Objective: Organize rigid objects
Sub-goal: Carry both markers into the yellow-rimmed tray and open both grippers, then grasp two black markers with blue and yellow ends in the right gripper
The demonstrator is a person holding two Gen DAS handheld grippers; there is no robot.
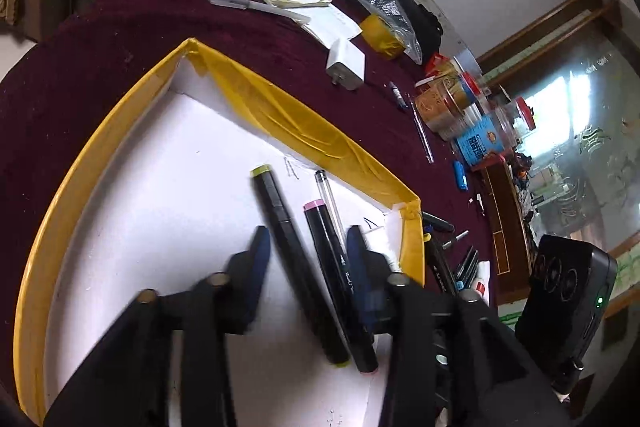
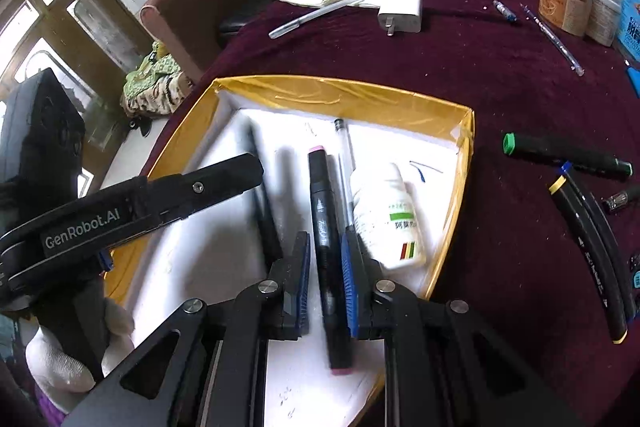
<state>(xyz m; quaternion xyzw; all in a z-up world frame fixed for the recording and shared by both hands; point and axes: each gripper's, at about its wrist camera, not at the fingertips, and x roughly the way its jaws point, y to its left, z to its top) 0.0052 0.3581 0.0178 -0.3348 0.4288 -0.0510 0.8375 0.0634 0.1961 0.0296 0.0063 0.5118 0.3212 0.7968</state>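
Inside the yellow-edged tray (image 2: 452, 187): pink-capped marker (image 2: 326, 227) between the right gripper (image 2: 325, 281) pads, jaws narrow and seemingly touching its barrel. Green-capped marker (image 1: 294, 259) lies at its 9 o'clock under the left gripper (image 1: 308, 243), jaws apart, pads clear. Clear pen (image 2: 345, 167) and white bottle (image 2: 390, 215) at 3 o'clock. Advice: lay parallel, release low. Loose markers (image 2: 584, 251) outside, 3 o'clock.

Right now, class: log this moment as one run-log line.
left gripper: open over green-capped marker | right gripper: around pink-capped marker | location: yellow-rimmed box
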